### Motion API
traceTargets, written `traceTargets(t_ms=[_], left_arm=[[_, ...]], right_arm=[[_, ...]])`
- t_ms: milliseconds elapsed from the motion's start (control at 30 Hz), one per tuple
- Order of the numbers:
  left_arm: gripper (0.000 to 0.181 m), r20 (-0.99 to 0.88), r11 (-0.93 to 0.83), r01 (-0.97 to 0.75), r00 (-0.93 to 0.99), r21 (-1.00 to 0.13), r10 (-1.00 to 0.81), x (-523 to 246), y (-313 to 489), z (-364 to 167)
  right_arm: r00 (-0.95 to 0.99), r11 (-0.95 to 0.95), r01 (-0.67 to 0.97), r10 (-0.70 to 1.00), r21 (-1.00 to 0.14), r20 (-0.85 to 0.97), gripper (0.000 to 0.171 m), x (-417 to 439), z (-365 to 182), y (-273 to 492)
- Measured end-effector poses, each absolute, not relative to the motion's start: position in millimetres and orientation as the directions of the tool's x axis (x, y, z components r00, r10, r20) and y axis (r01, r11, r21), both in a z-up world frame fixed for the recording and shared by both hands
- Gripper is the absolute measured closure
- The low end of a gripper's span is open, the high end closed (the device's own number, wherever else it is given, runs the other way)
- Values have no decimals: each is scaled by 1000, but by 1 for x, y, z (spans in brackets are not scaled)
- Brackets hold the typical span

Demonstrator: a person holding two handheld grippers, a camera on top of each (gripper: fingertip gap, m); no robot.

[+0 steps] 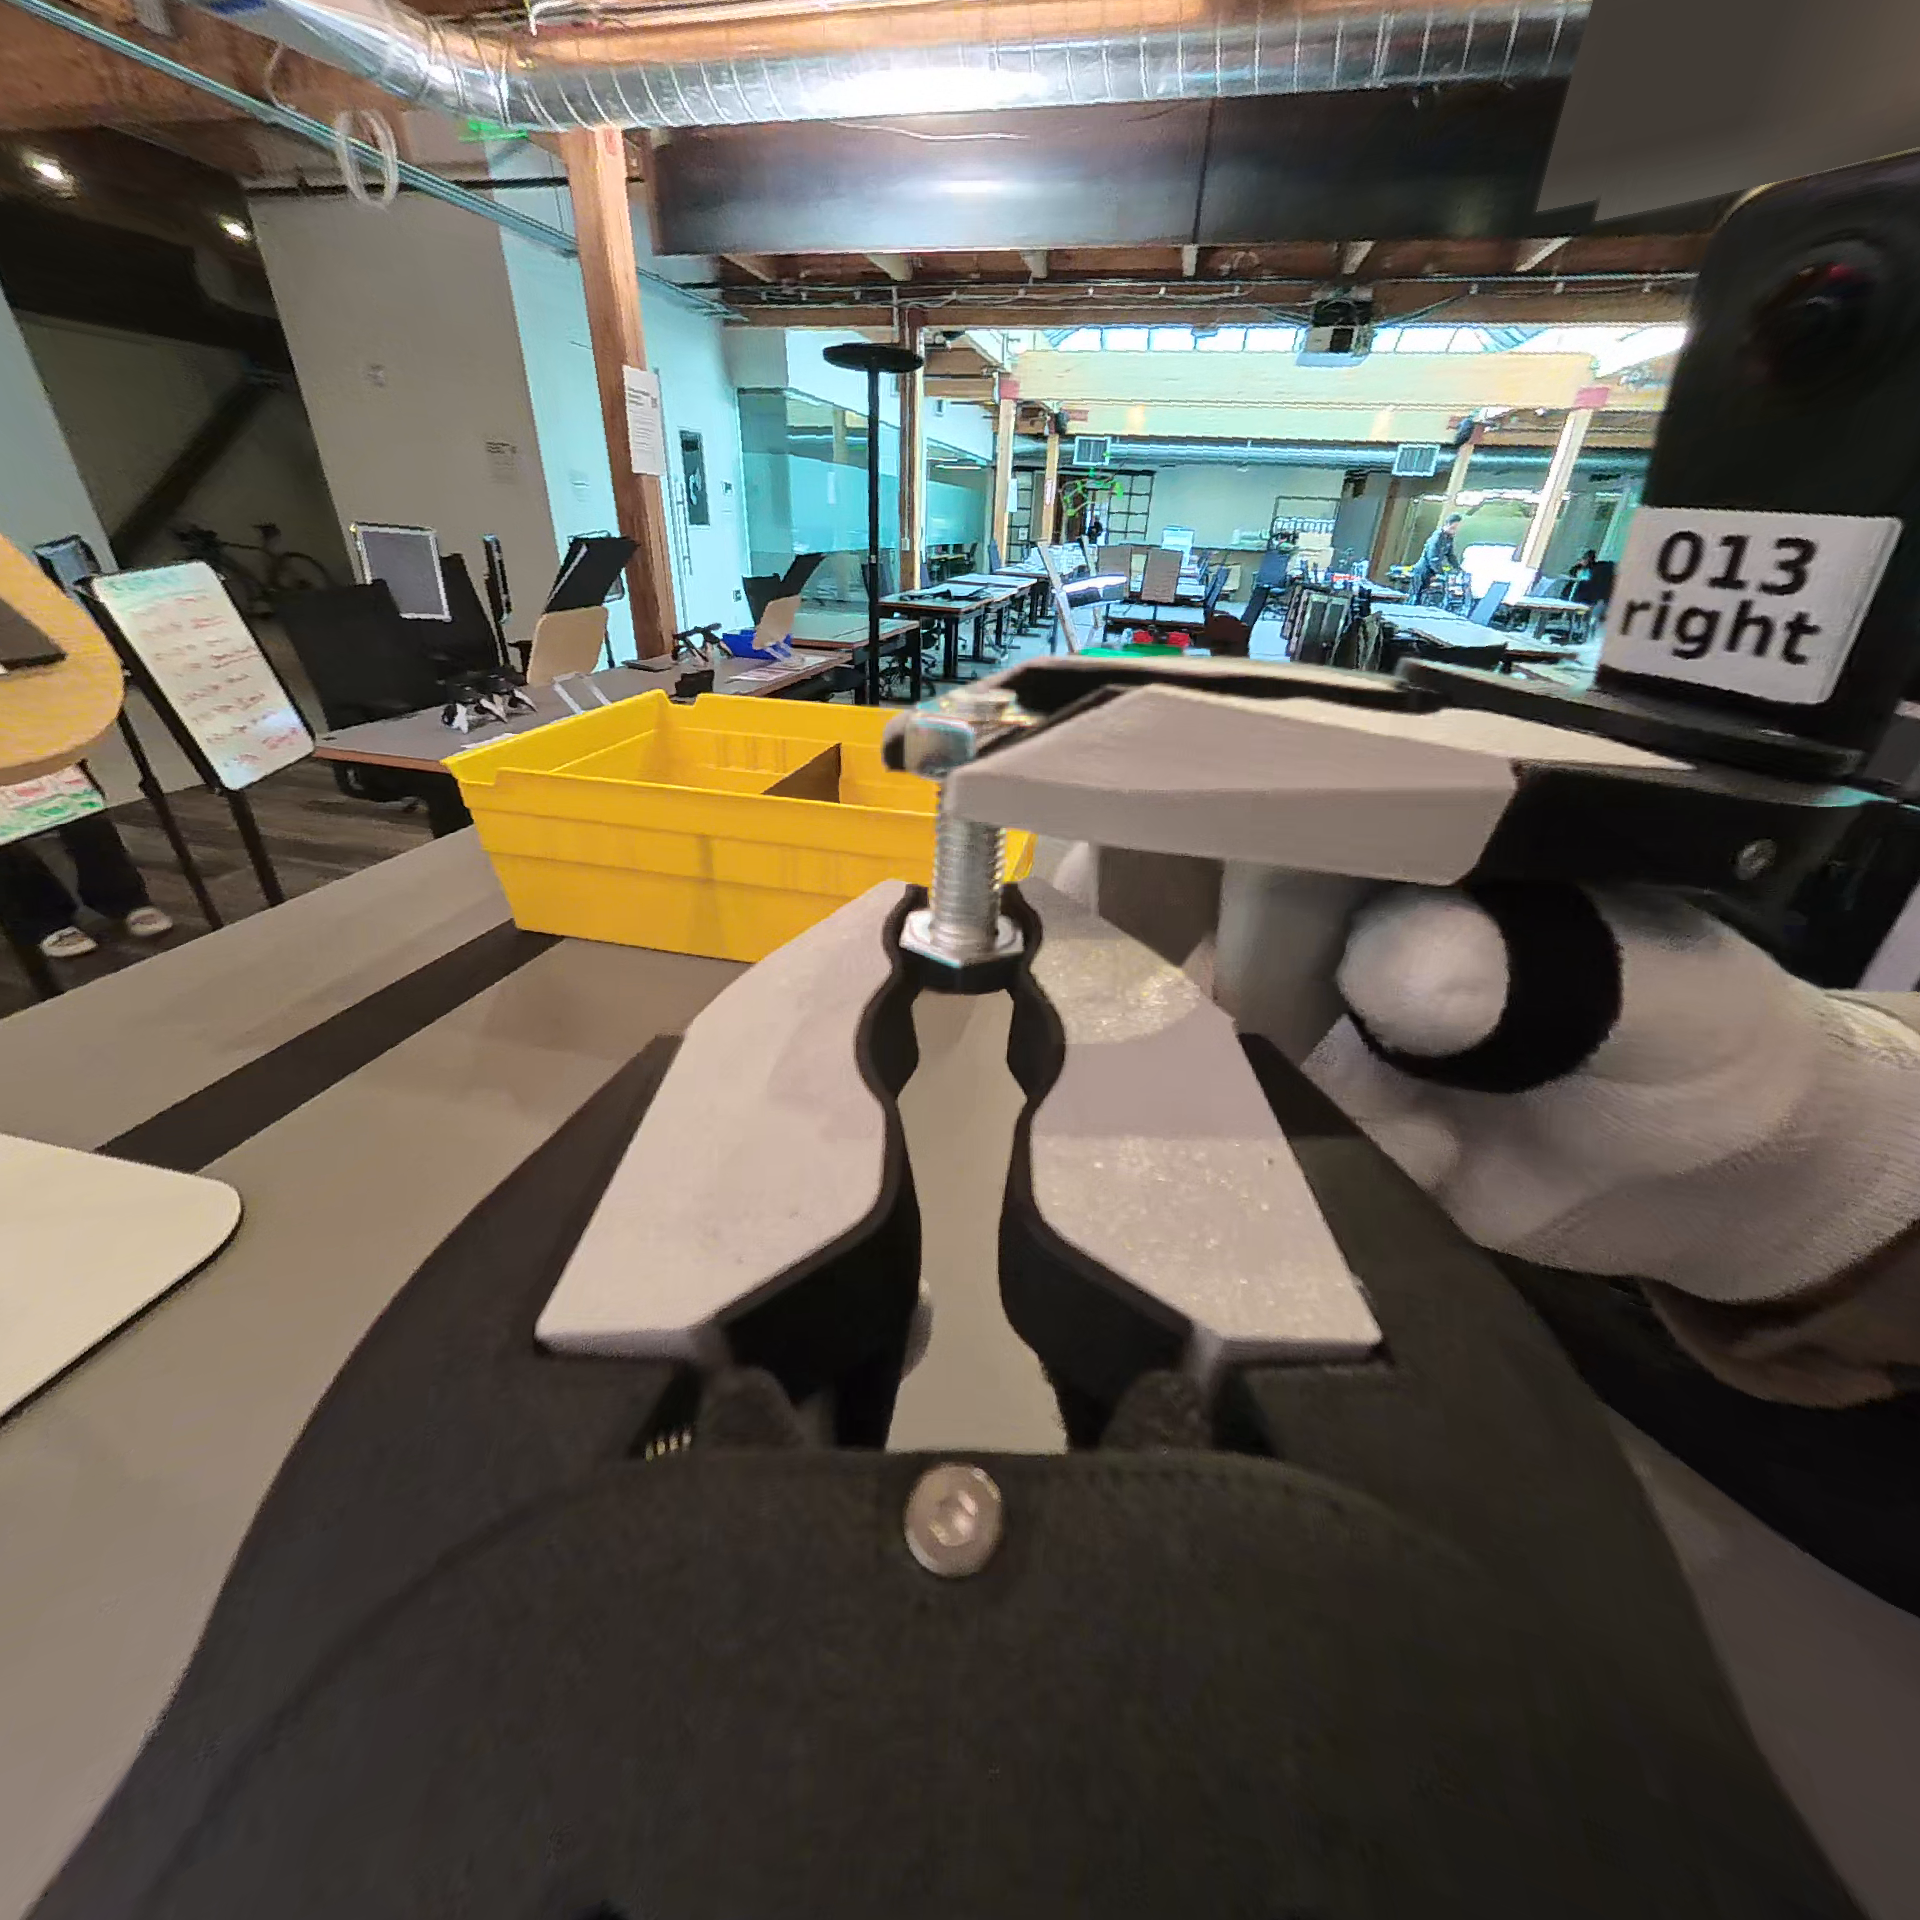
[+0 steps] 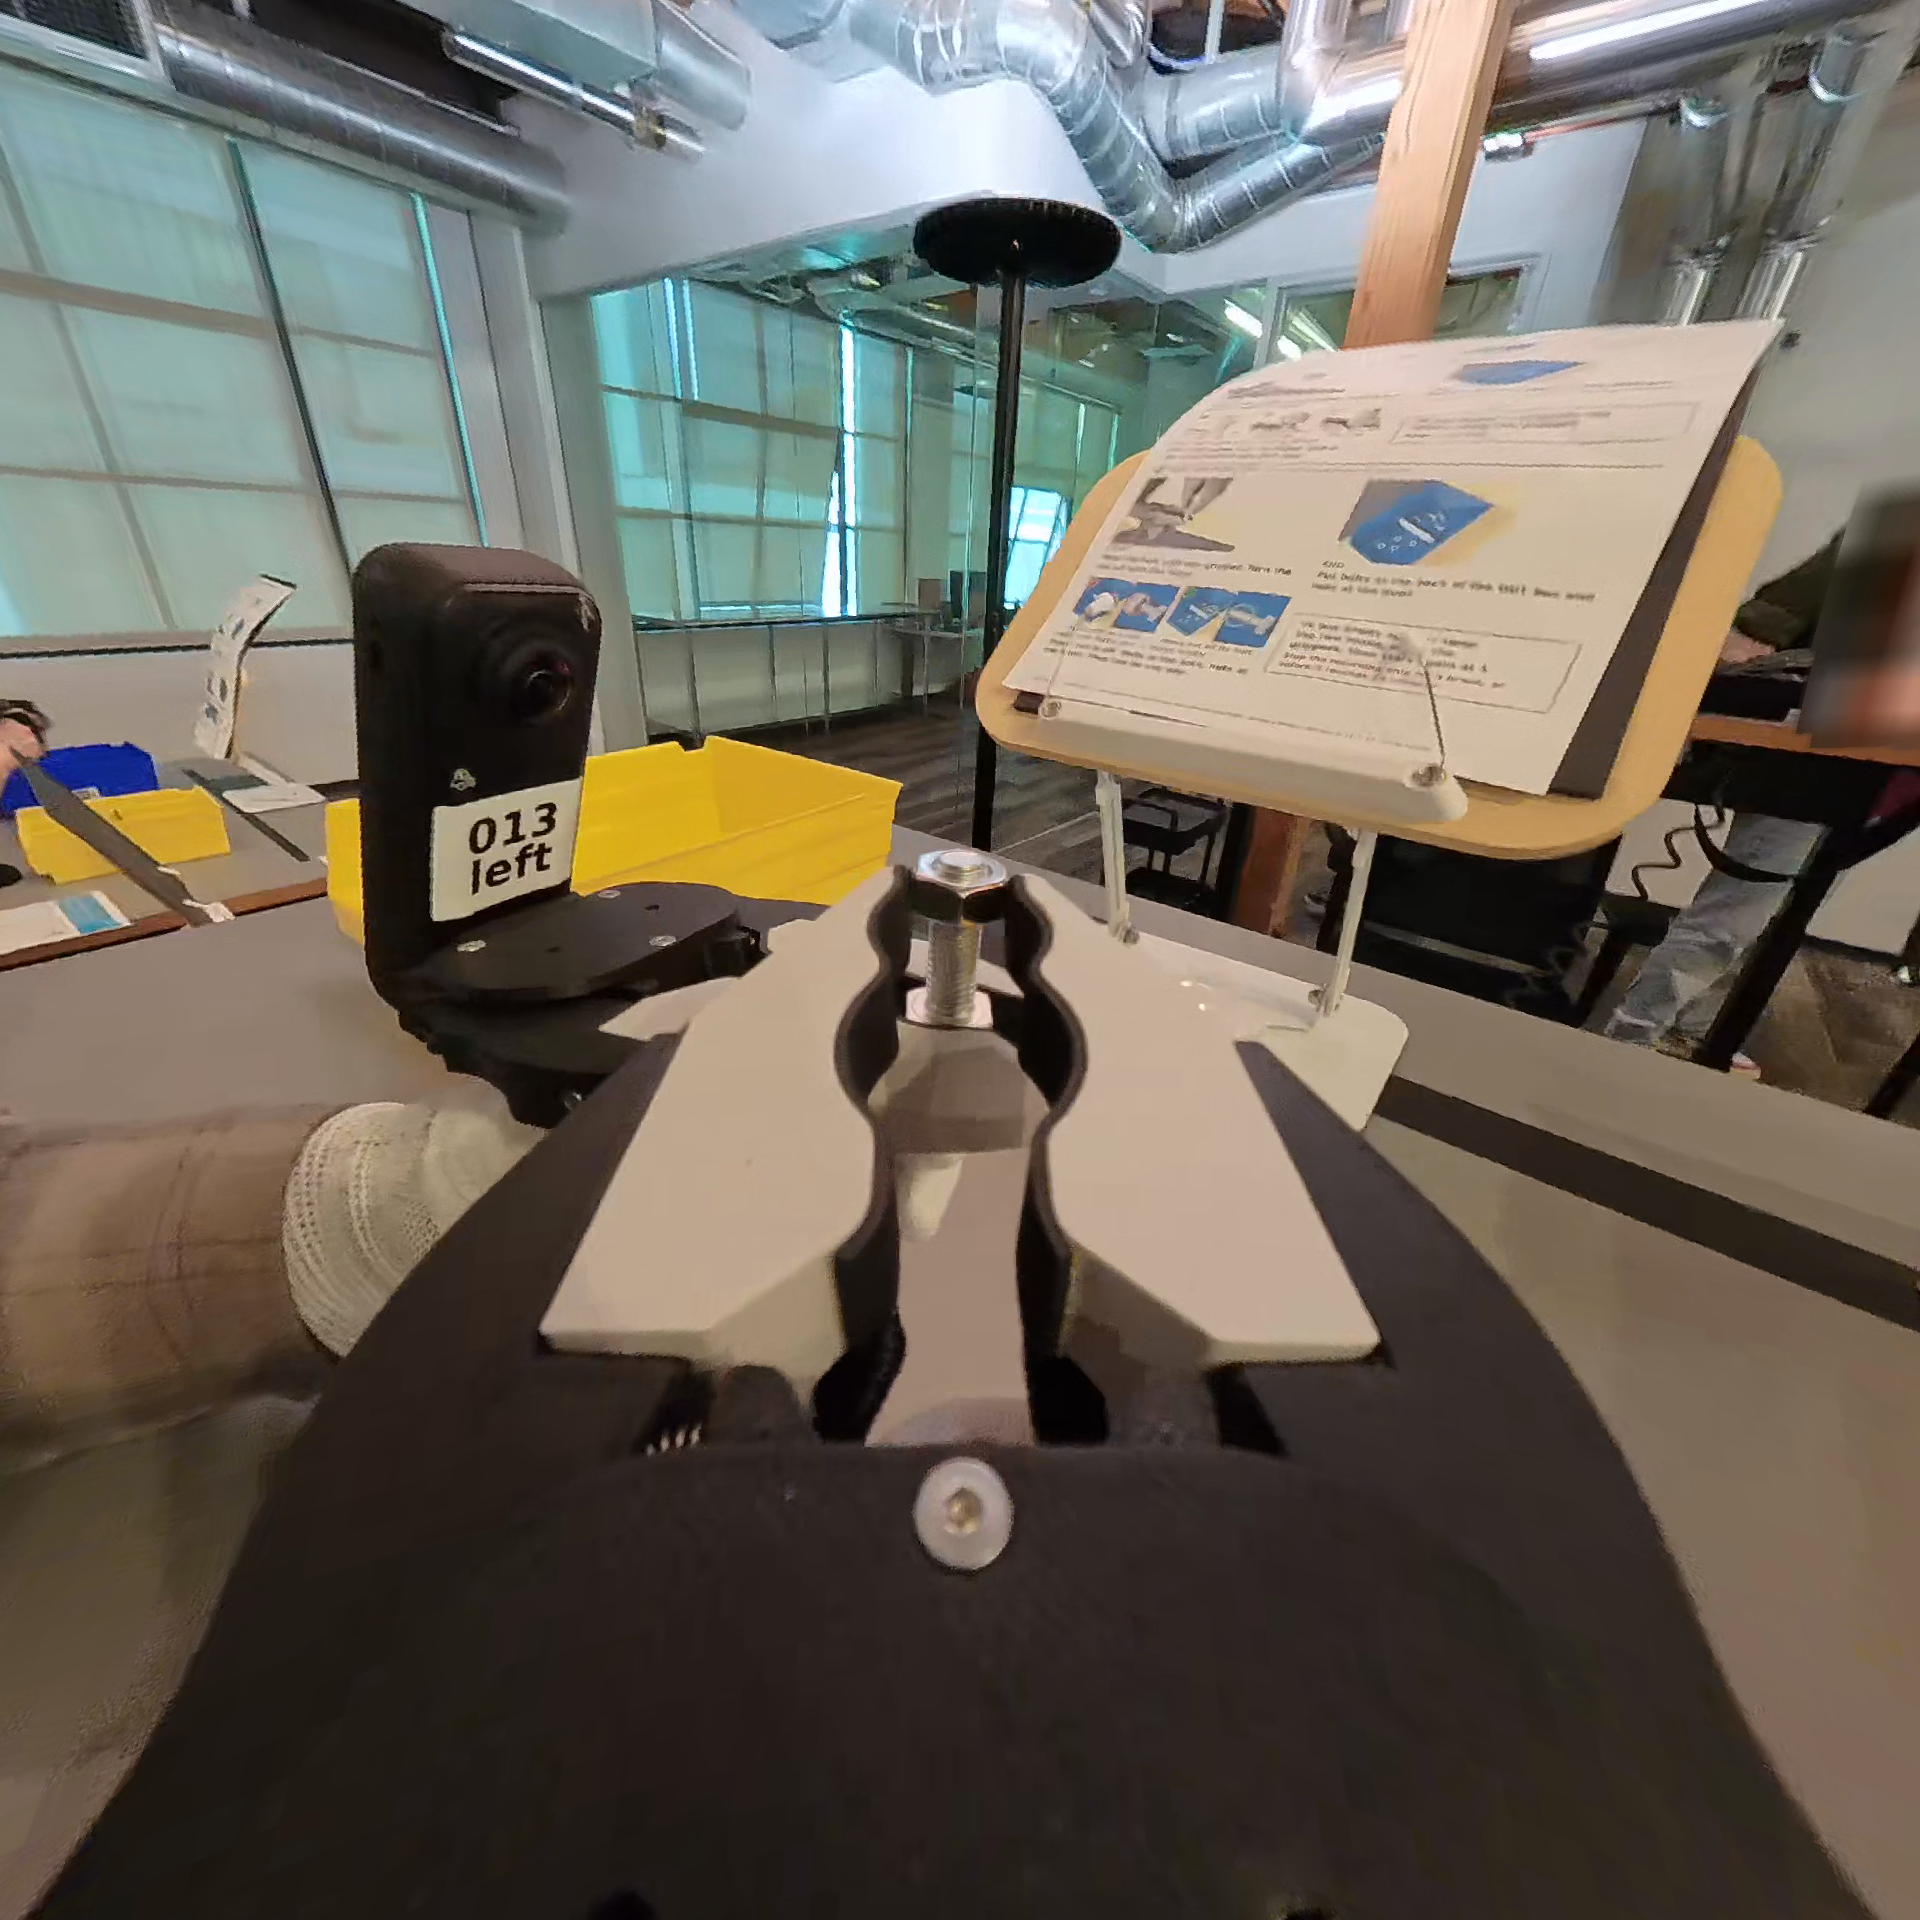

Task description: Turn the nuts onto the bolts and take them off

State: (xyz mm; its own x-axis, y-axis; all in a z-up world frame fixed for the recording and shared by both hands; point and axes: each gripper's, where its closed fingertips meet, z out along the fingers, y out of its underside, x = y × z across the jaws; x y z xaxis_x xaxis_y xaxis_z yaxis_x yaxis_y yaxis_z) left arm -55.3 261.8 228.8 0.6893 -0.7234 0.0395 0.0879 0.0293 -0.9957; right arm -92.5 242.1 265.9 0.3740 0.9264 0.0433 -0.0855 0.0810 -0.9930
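A silver bolt (image 1: 966, 862) stands upright above the grey table (image 1: 312, 1039), with a hex nut (image 1: 961, 940) on the lower end of its thread. My left gripper (image 1: 961, 951) is shut on the nut. My right gripper (image 1: 951, 748) comes in from the right, held by a white-gloved hand (image 1: 1558, 1091), and is shut on the bolt's hex head (image 1: 940, 740). In the right wrist view my right gripper (image 2: 958, 894) clamps the bolt head (image 2: 958, 878), the thread (image 2: 951, 956) runs down to the nut (image 2: 948, 1006), and the left gripper (image 2: 948, 1029) holds the nut from below.
A yellow bin (image 1: 665, 831) stands on the table behind the bolt; it also shows in the right wrist view (image 2: 748, 821). A document stand (image 2: 1351, 582) with a printed sheet rises at the right on a white base (image 2: 1320, 1049). A black stripe (image 1: 312, 1070) crosses the table. Some 5 cm of space lies between my two pairs of fingers.
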Motion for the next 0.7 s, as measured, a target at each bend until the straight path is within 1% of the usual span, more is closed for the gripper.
traceTargets(t_ms=[133, 267, 367, 433, 500, 533, 567, 633, 700], left_arm=[[167, 30, 41, 88, 680, -995, -733, -56, 260, 230], [167, 40, 38, 110, 632, -993, -774, -55, 254, 234], [167, 48, 34, 140, 544, -990, -837, -49, 241, 242], [167, 51, 20, 152, 449, -988, -892, -40, 227, 246], [167, 46, 6, 141, 363, -990, -931, -30, 213, 247], [167, 47, -7, 137, 292, -991, -955, -23, 202, 248], [167, 38, -6, 128, 250, -992, -967, -17, 194, 247], [167, 42, -24, 120, 149, -992, -988, -7, 177, 248], [167, 27, -21, 96, 60, -995, -998, 4, 159, 246]], right_arm=[[363, 79, -93, 931, -993, 40, 156, -93, 267, 241], [240, 63, -89, 970, -994, 41, 156, -95, 270, 235], [8, 35, -100, 999, -994, 34, 157, -93, 276, 223], [-214, -3, -104, 977, -995, 20, 157, -87, 280, 209], [-421, -28, -101, 907, -995, 17, 156, -77, 282, 197], [-534, -54, -88, 845, -995, 1, 156, -71, 283, 187], [-637, -84, -57, 770, -995, -29, 156, -64, 283, 179], [-783, -93, -29, 622, -995, -35, 157, -52, 283, 164], [-900, -113, 27, 429, -993, -74, 156, -39, 283, 148]])
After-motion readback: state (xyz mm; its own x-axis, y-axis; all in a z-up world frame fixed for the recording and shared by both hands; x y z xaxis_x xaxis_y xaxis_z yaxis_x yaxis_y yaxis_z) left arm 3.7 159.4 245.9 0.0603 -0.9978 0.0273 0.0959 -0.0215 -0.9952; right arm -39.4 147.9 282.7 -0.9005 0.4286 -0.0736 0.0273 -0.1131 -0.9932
